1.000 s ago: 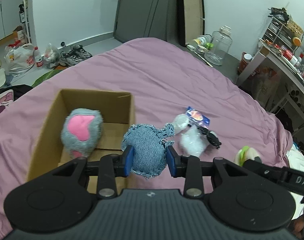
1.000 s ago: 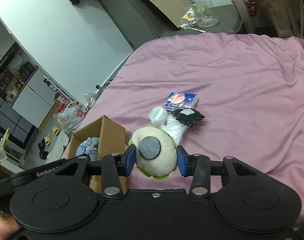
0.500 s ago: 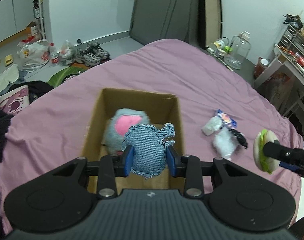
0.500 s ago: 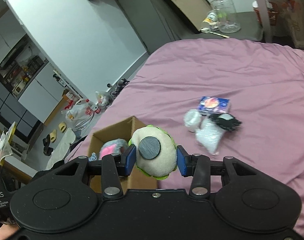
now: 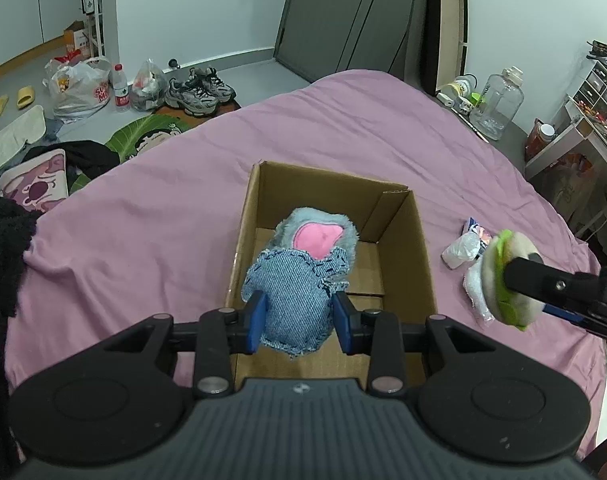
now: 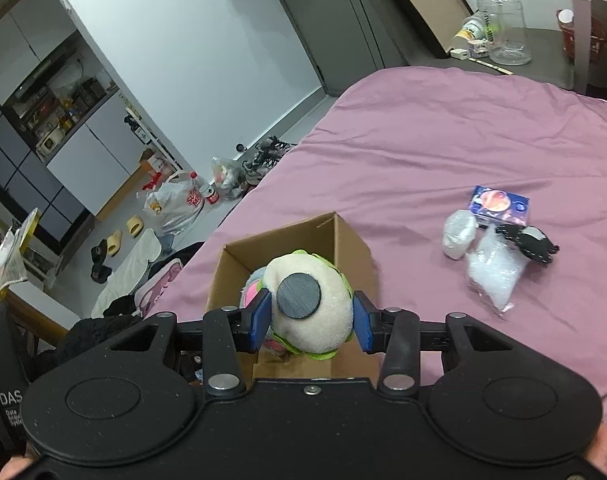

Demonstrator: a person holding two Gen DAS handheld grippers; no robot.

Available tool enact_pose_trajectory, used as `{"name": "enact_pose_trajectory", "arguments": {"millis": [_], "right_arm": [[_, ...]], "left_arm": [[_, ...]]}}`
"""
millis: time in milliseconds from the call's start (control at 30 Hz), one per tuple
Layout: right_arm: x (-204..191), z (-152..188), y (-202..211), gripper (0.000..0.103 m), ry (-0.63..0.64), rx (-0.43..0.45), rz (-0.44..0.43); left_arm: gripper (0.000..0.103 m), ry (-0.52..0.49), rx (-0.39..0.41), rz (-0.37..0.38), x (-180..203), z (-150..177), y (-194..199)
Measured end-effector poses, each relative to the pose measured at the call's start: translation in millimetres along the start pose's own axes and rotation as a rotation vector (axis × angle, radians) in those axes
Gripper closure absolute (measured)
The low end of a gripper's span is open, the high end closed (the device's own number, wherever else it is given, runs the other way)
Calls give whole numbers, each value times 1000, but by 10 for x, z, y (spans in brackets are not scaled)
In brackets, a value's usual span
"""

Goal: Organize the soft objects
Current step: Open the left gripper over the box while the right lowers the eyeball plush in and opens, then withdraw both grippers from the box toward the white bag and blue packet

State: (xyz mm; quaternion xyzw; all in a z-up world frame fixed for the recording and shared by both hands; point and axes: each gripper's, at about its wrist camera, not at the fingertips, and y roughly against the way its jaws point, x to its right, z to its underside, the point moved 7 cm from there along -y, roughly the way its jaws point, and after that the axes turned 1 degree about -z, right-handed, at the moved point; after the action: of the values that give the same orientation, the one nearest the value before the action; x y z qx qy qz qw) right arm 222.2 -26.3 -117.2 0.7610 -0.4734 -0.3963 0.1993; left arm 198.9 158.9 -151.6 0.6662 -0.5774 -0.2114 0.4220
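Pink bedsheet (image 5: pixel 383 140), open brown cardboard box (image 5: pixel 417 248) on it.

The left gripper (image 5: pixel 299 320) pinches a blue denim stuffed toy (image 5: pixel 293 288) above the box, over a grey-and-pink plush (image 5: pixel 317 232) inside; the right gripper (image 6: pixel 309 320) clamps a cream, green-trimmed plush (image 6: pixel 315 312) over the box; beyond, a clear plastic bag (image 6: pixel 491 272).

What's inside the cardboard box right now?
In the cardboard box lies one grey plush with a pink patch. The denim toy, held in the left tongs over the opening, covers the box's near floor, so anything there is unseen.
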Motion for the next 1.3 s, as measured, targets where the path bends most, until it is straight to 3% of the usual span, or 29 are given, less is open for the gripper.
{"name": "enact_pose_trajectory", "arguments": {"millis": [500,600,667,800,933,1300], "right_arm": [[-153,-21,-324,60,-5,-23,20],[-181,-67,-342,51,-8,-3,7],[-190,-94,-327,33,-9,11,1],[-142,-92,-256,32,-1,21,19],[-52,-85,-145,25,-5,21,28],[252,-143,219,8,19,49,45]], "left_arm": [[63,43,-2,39,-162,-57,-69],[60,50,-3,38,-182,-73,-71],[56,50,2,34,-187,-81,-66],[46,49,11,21,-195,-98,-43],[25,66,22,16,-198,-113,-7],[14,68,98,5,2,-124,193]]}}
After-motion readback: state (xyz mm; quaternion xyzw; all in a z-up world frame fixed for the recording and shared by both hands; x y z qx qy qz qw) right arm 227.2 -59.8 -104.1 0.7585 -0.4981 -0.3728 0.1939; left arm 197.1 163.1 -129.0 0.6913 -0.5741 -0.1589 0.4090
